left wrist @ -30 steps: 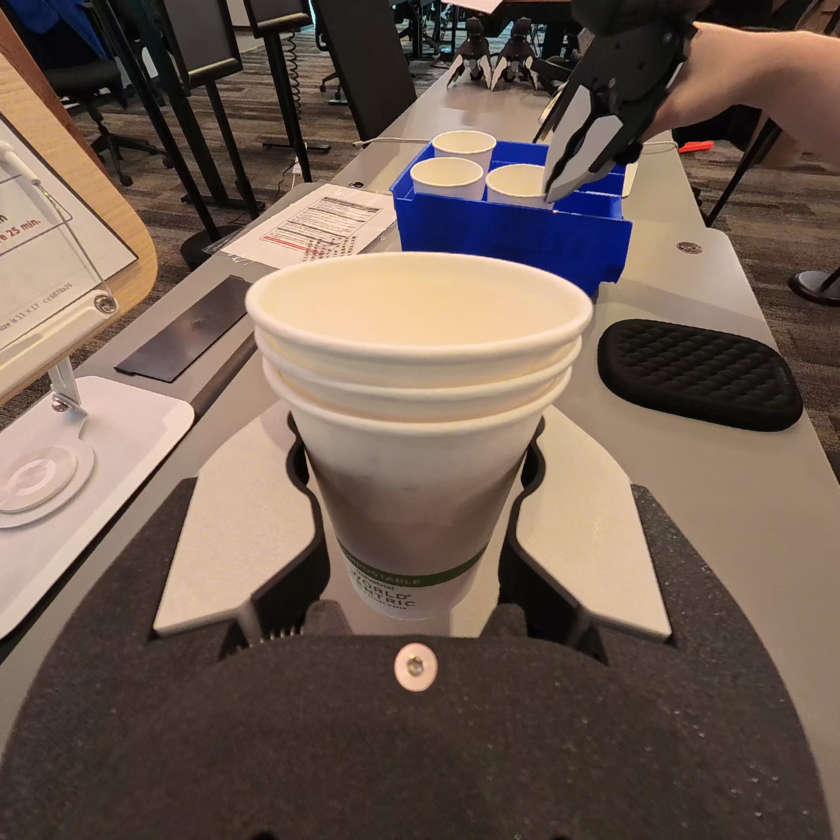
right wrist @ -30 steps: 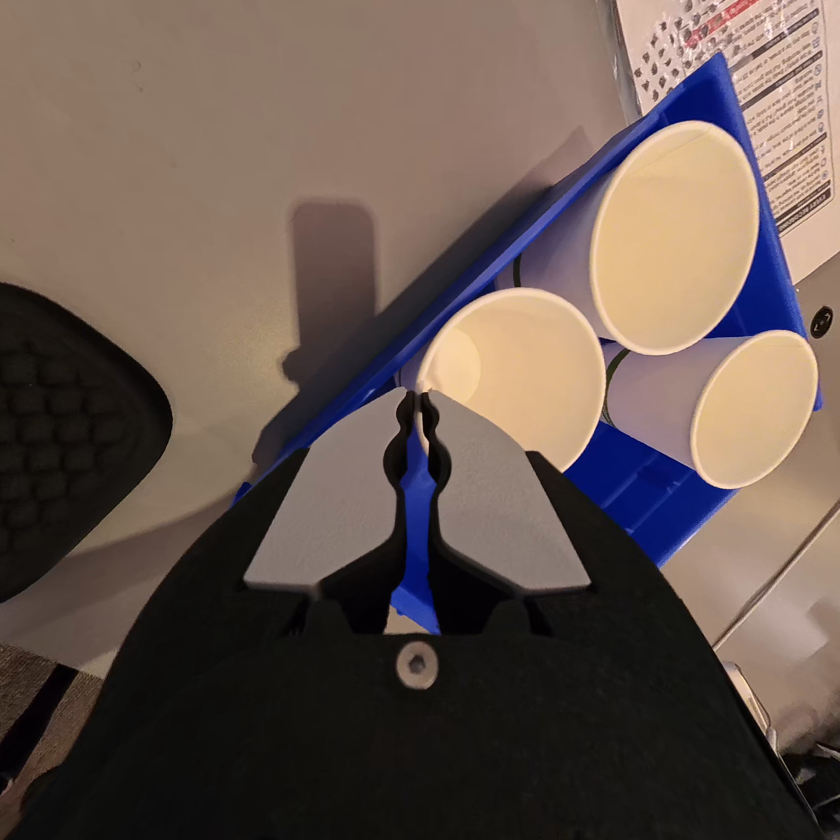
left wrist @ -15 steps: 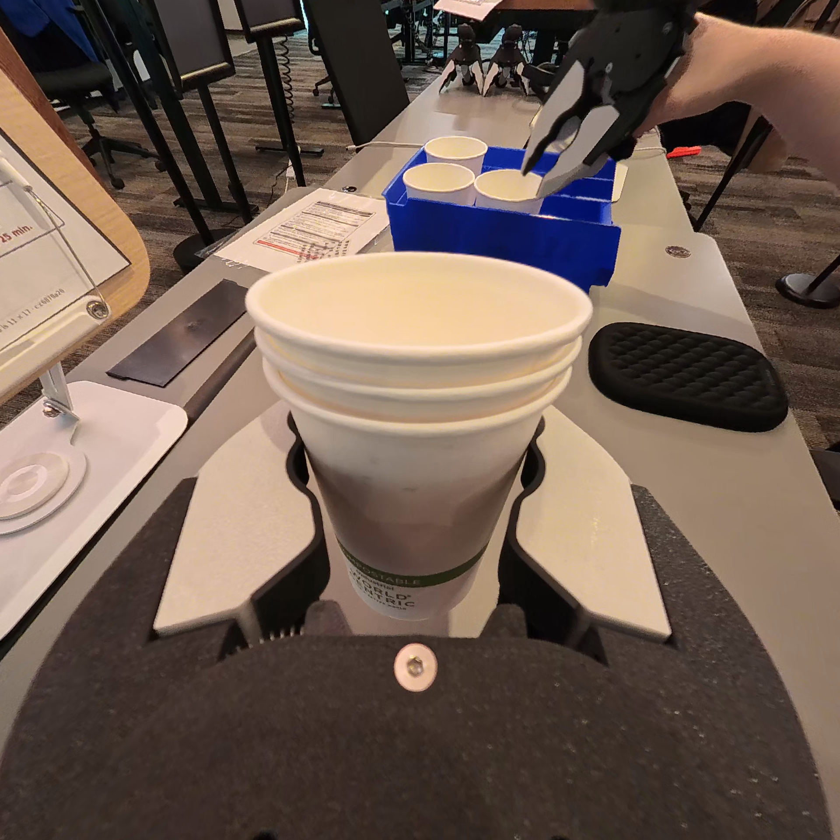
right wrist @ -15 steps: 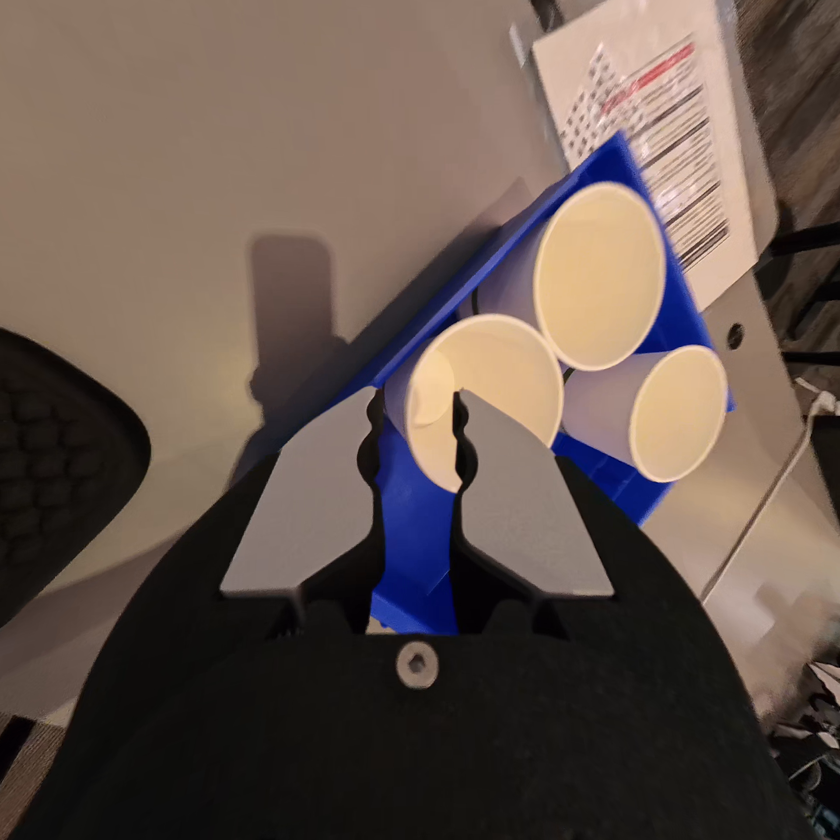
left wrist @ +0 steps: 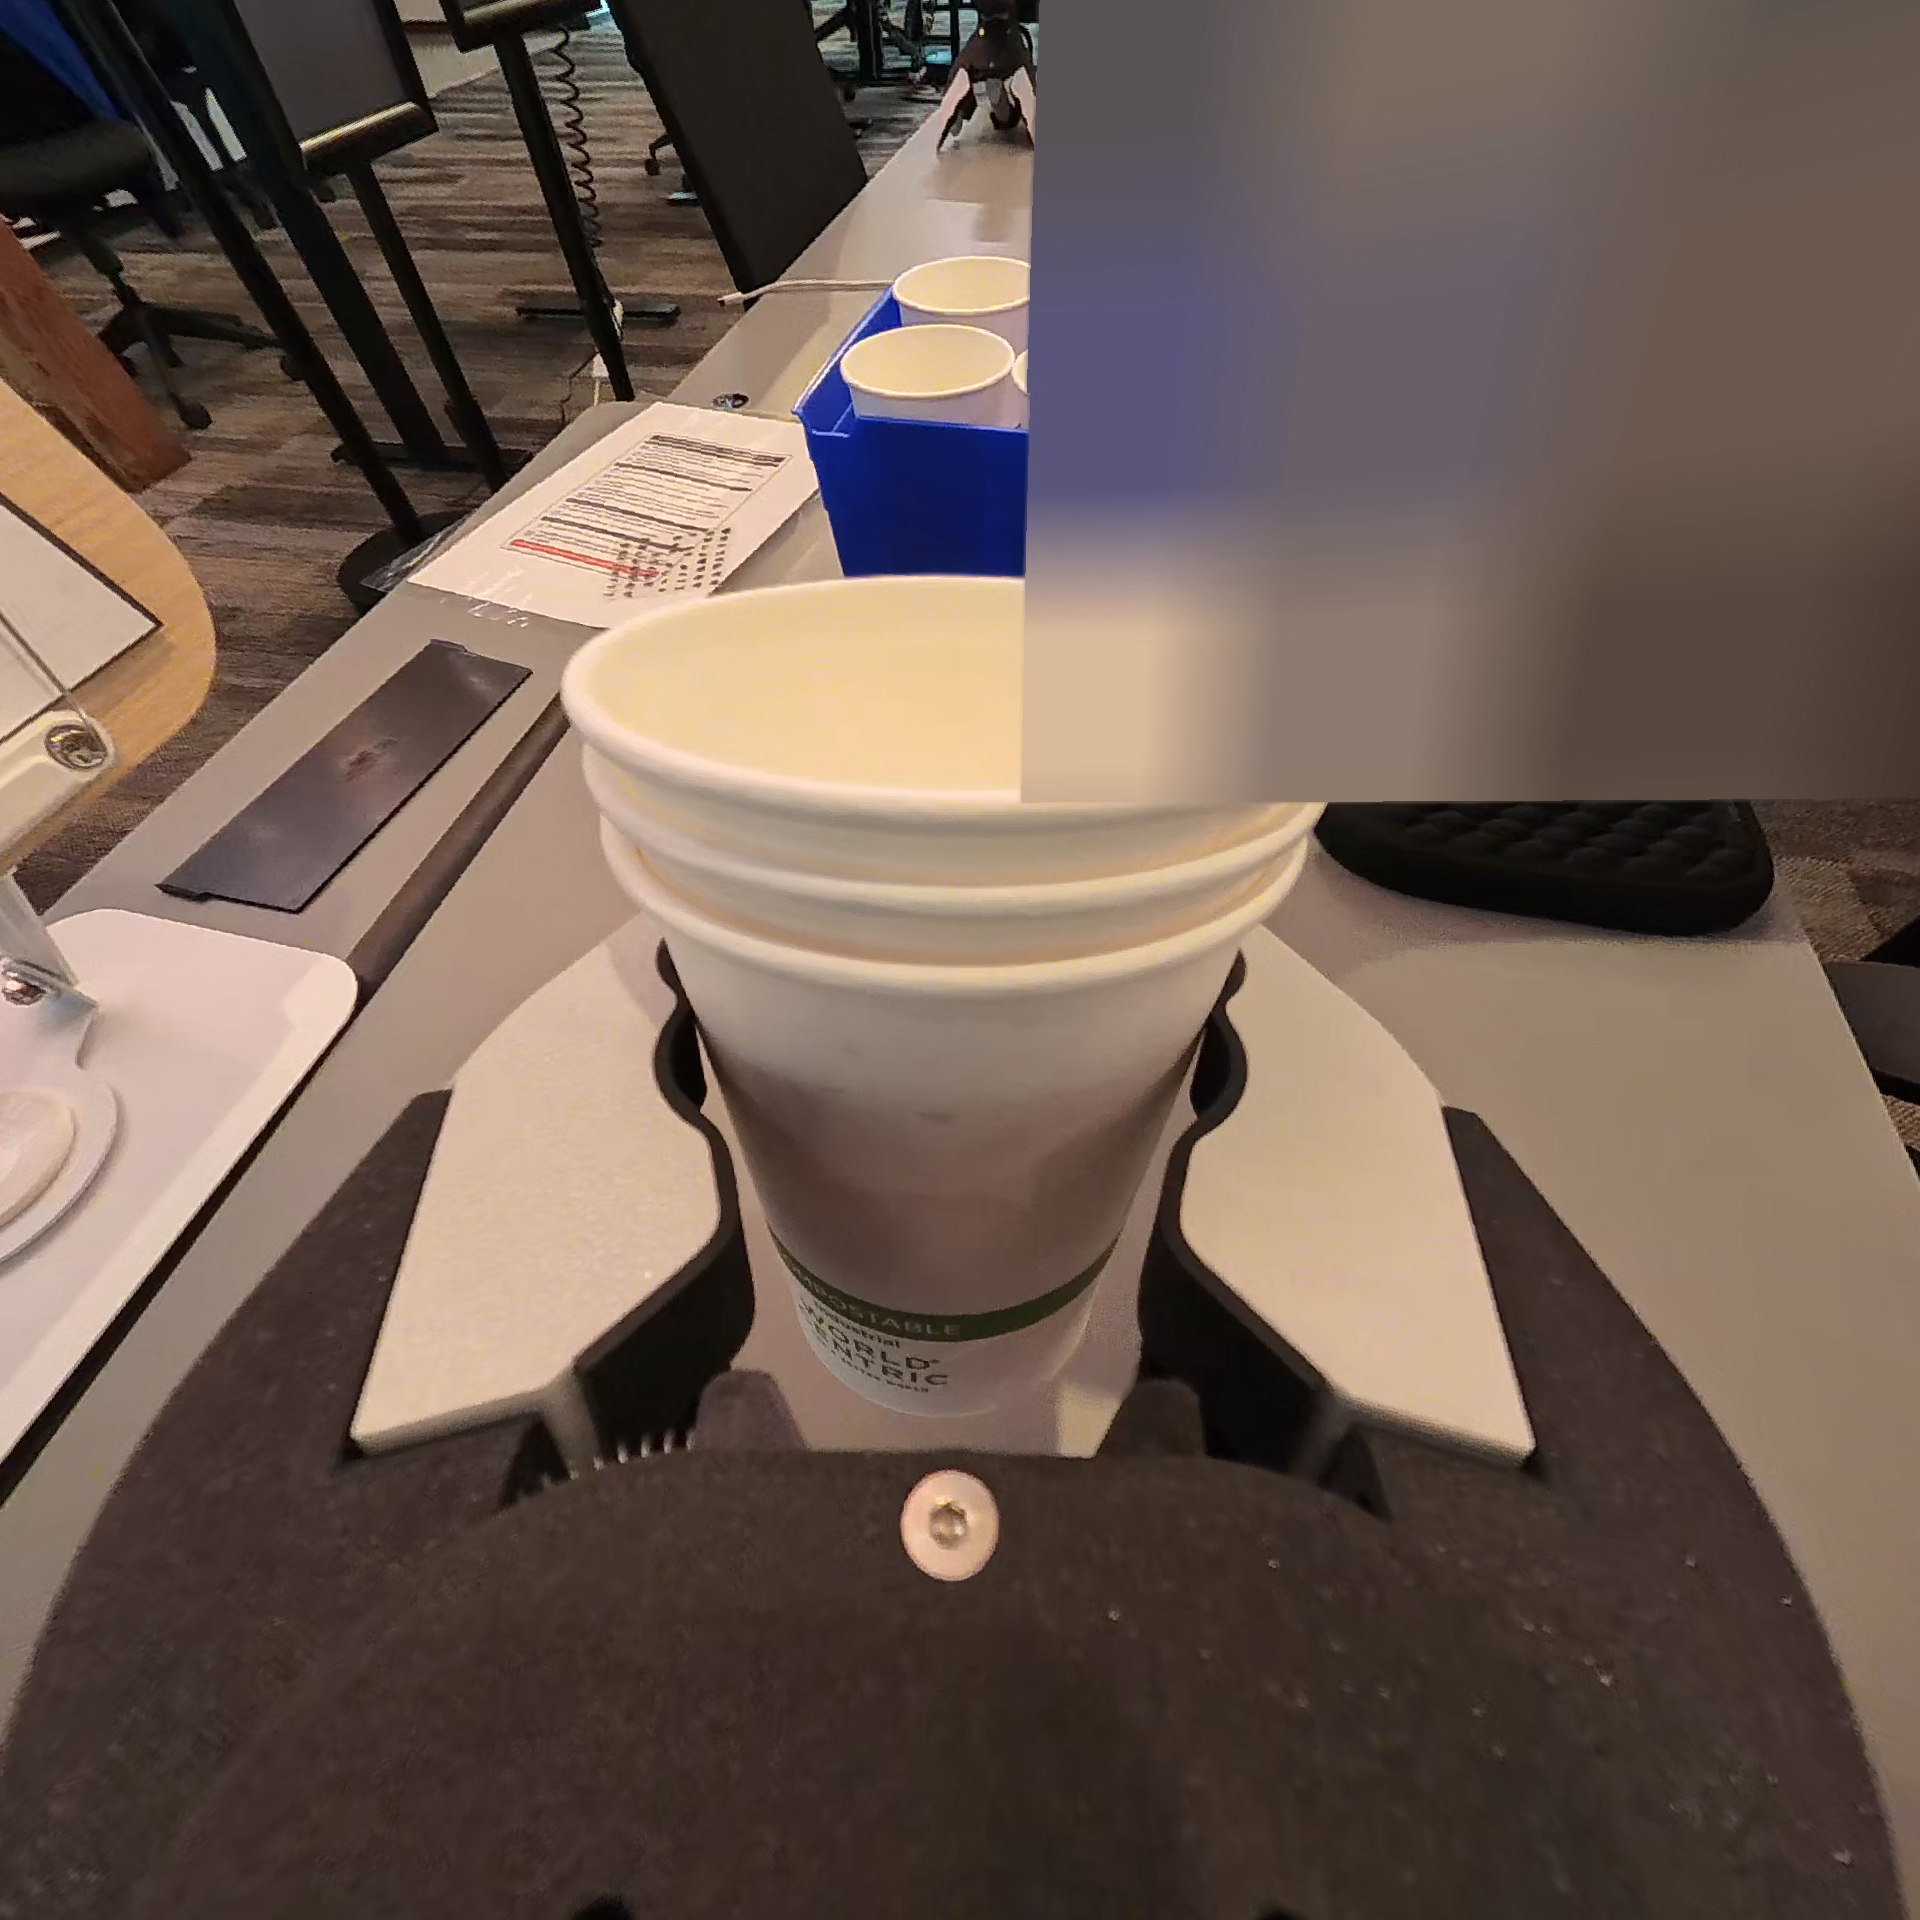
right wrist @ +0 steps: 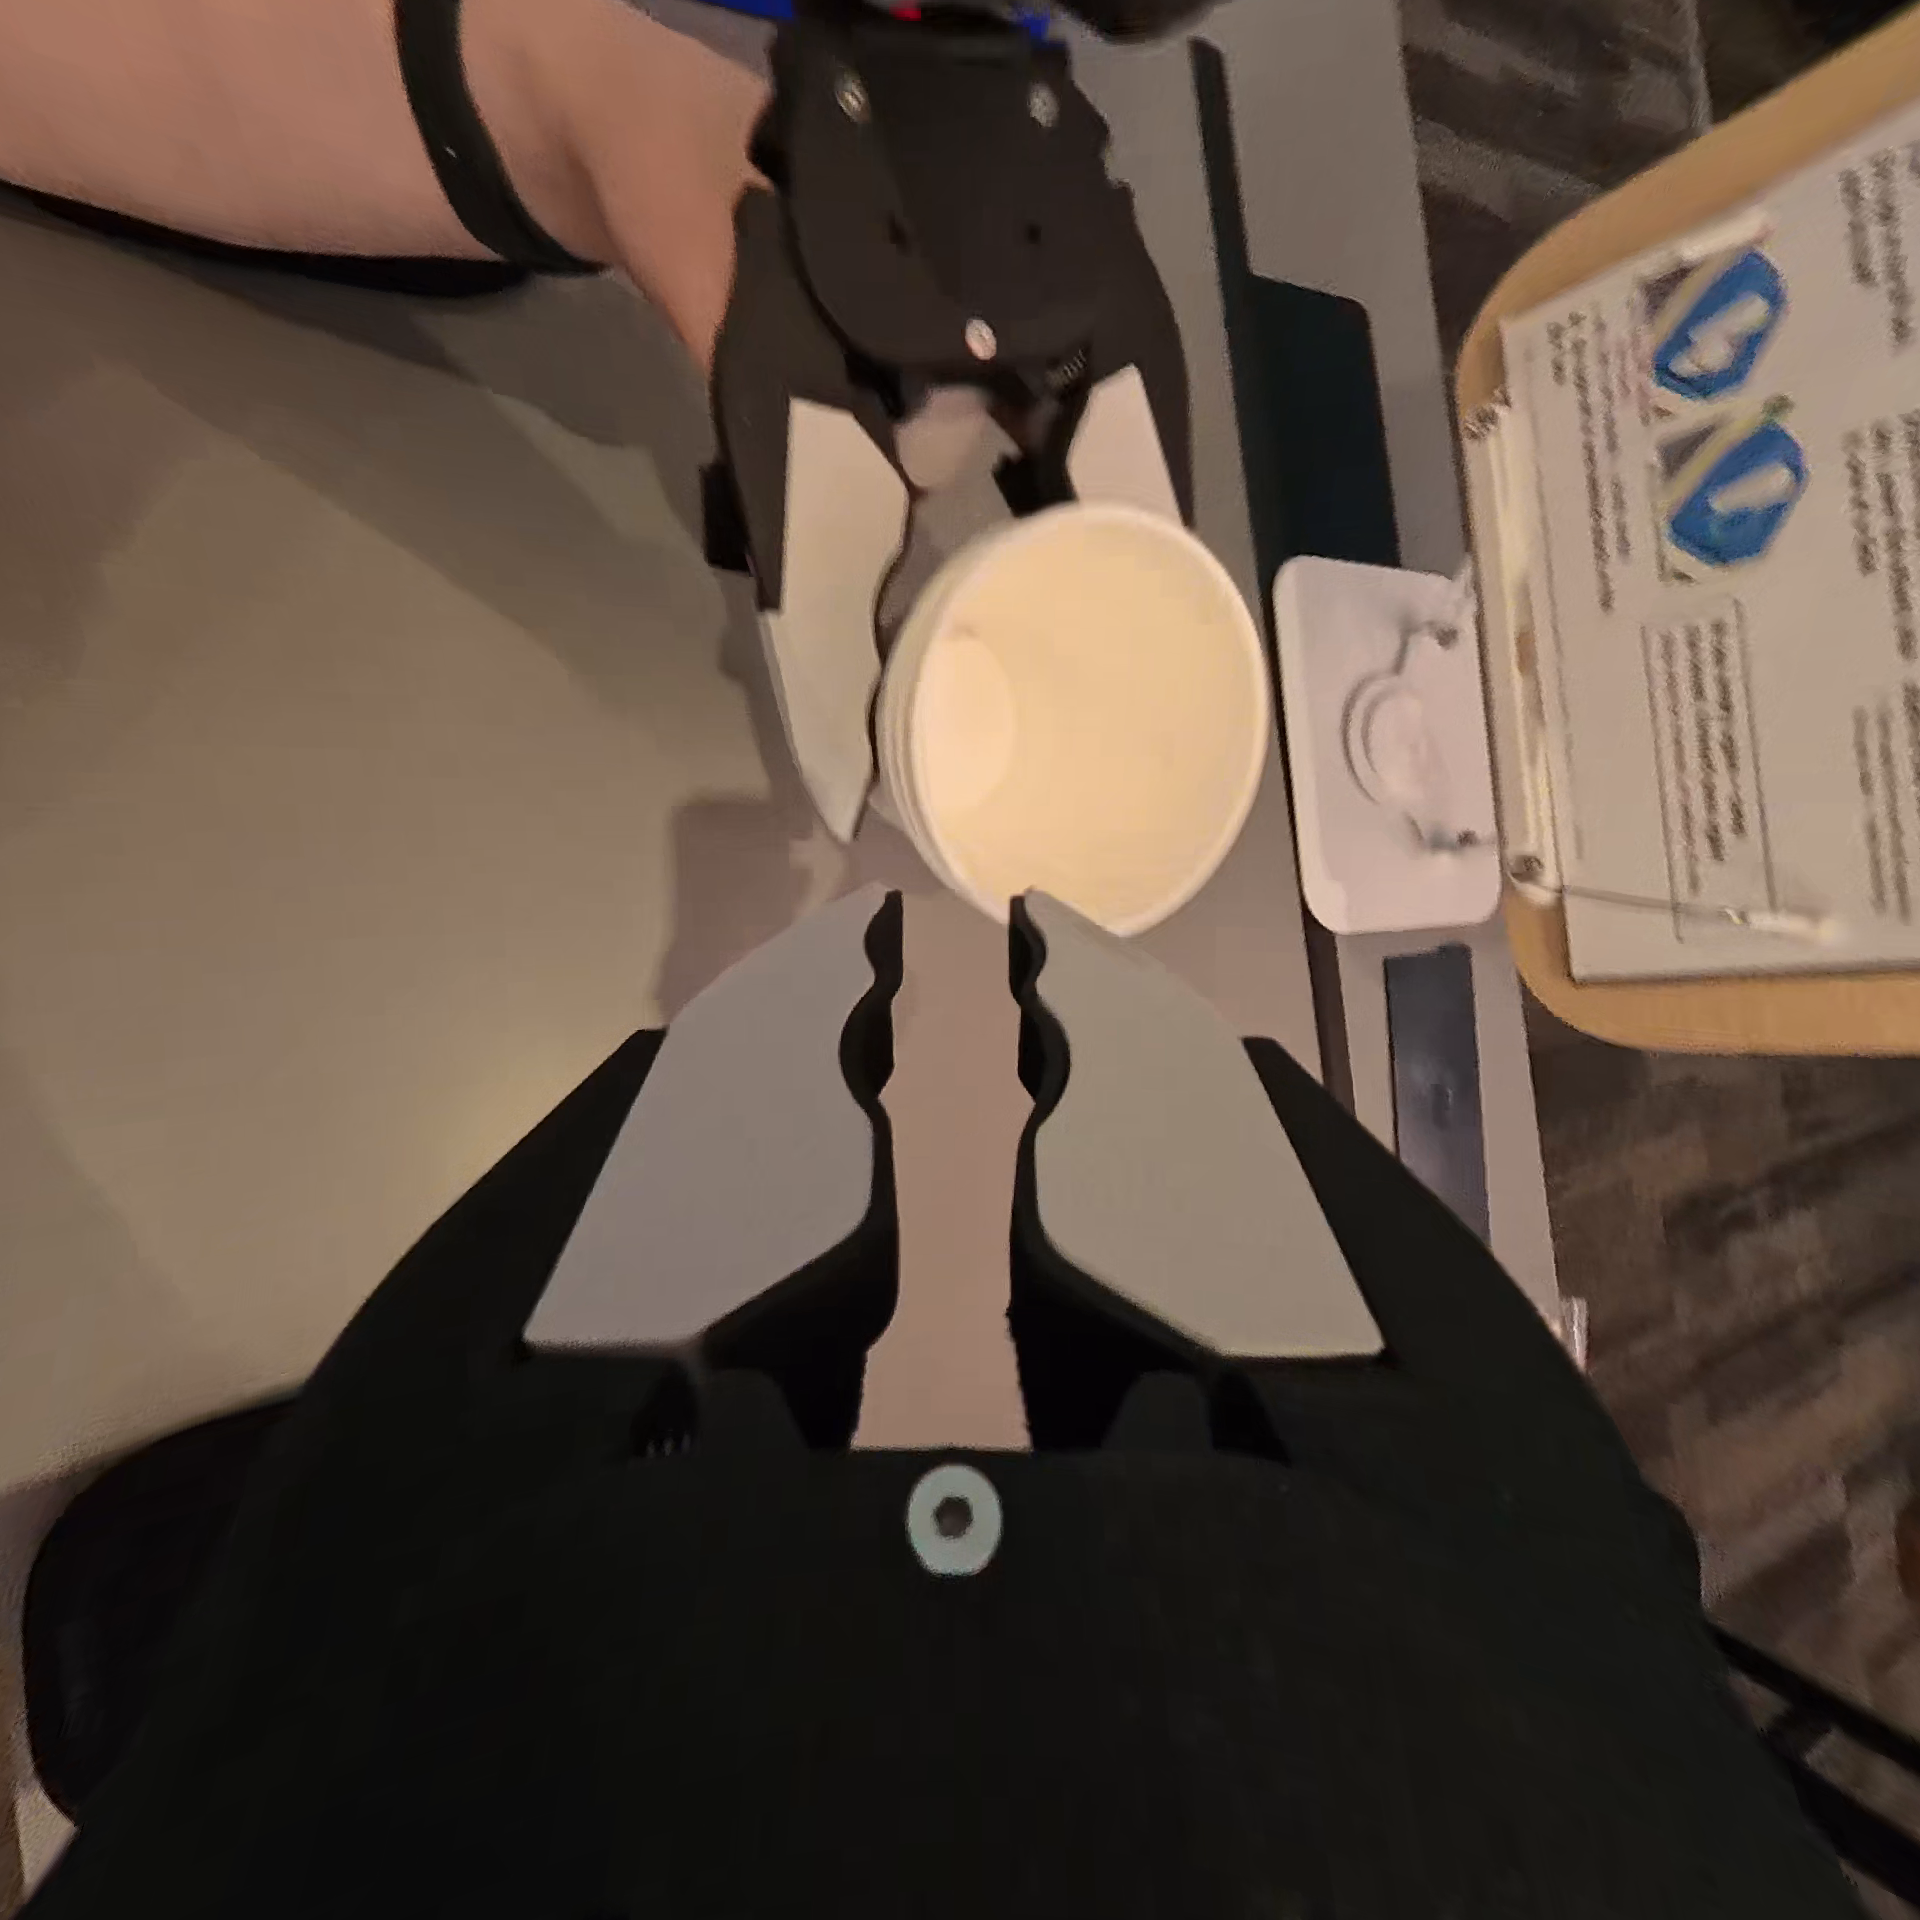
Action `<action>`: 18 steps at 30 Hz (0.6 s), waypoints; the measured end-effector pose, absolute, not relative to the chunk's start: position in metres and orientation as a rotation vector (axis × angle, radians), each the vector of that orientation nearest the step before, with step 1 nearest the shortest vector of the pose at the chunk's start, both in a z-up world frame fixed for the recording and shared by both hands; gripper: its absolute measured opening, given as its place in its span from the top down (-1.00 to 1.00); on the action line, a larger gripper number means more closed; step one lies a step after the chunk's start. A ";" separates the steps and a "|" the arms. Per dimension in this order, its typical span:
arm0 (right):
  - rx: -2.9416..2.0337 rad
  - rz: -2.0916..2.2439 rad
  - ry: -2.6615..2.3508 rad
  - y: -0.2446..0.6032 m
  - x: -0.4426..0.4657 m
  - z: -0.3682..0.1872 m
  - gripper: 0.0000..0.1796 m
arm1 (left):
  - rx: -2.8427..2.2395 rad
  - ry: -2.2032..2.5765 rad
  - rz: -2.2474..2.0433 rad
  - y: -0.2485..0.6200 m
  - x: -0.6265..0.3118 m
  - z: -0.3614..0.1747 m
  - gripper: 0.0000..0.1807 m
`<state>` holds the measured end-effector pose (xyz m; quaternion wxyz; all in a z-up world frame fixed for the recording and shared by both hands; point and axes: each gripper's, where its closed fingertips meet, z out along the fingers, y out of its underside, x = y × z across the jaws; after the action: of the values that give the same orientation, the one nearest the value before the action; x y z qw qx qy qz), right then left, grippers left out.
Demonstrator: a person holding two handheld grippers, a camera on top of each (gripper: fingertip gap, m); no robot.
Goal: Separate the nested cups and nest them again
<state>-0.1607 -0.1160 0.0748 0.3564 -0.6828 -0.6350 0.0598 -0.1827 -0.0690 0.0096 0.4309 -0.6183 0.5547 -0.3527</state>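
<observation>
- Left wrist view: the left gripper [left wrist: 951, 1049] is clamped around a stack of three nested white paper cups [left wrist: 935, 935], upright, fingers pressing the outer cup's wall on both sides. Farther back on the grey table [left wrist: 1558, 1039] there's a blue bin [left wrist: 914, 488] with a couple of loose cups [left wrist: 925, 369] standing in it. A printed sheet [left wrist: 634, 520] lies left of the bin and a black pad [left wrist: 1558, 862] sits off to the right.
- Right wrist view: looking down on that same stack, with the right gripper [right wrist: 951, 909] parted and holding nothing. One fingertip [right wrist: 1023, 904] is right at the near rim of the top cup; whether it touches, can't tell, pretty blurry.
</observation>
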 end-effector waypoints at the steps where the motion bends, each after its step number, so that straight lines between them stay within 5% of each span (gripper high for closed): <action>1: -1.760 0.163 -1.667 -0.116 -0.170 0.073 0.79 | -1.541 1.387 -0.875 -0.069 -0.182 0.009 -0.03; 18: -1.818 0.275 -1.755 -0.115 -0.197 0.060 0.97 | -1.522 1.385 -0.875 -0.072 -0.181 0.014 -0.03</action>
<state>-0.1970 -0.1148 0.0600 0.2955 -0.6832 -0.6598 0.1033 -0.1812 -0.0724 0.0142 0.4374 -0.6120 0.5572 -0.3517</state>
